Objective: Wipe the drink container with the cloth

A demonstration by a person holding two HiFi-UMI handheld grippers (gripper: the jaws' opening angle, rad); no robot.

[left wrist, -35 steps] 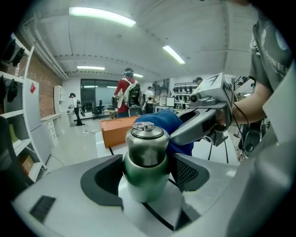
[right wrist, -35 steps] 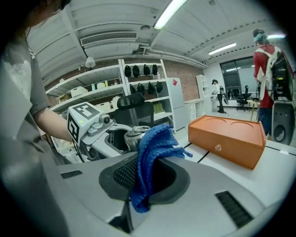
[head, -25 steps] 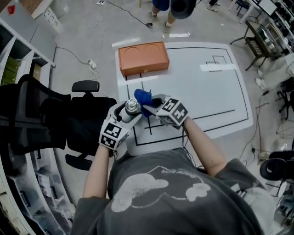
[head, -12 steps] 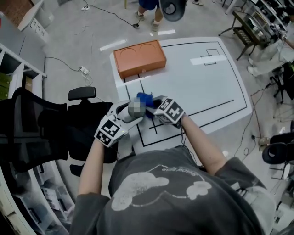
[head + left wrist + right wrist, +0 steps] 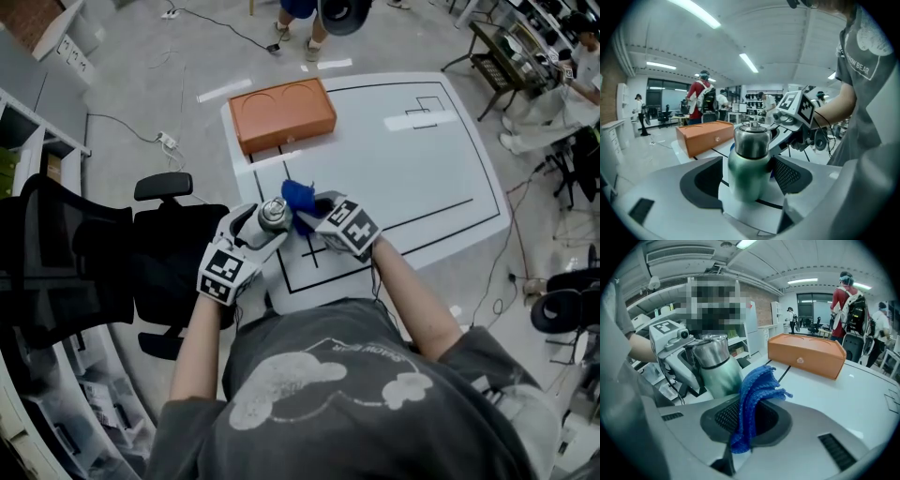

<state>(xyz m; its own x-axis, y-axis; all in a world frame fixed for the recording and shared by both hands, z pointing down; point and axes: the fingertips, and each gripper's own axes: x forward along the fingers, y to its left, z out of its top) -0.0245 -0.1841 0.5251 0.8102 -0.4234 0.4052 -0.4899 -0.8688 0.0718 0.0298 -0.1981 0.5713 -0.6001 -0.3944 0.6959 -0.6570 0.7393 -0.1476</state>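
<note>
A steel drink container (image 5: 747,161) with a green body and silver cap stands upright between the jaws of my left gripper (image 5: 747,177), which is shut on its body. In the head view the container (image 5: 273,214) is held over the table's near left corner. My right gripper (image 5: 752,420) is shut on a folded blue cloth (image 5: 757,394) that sticks up from its jaws. The cloth (image 5: 298,197) is right beside the container's cap, on its far right side. From the right gripper view the container (image 5: 717,369) stands just left of the cloth.
An orange box (image 5: 277,114) lies at the far left of the white table (image 5: 403,178), which is marked with black lines. A black office chair (image 5: 141,253) stands left of the table and shelves line the left wall. People stand beyond the far edge.
Both grippers have shifted slightly together over the table corner. The cloth stays by the container's cap. Both grips are unchanged.
</note>
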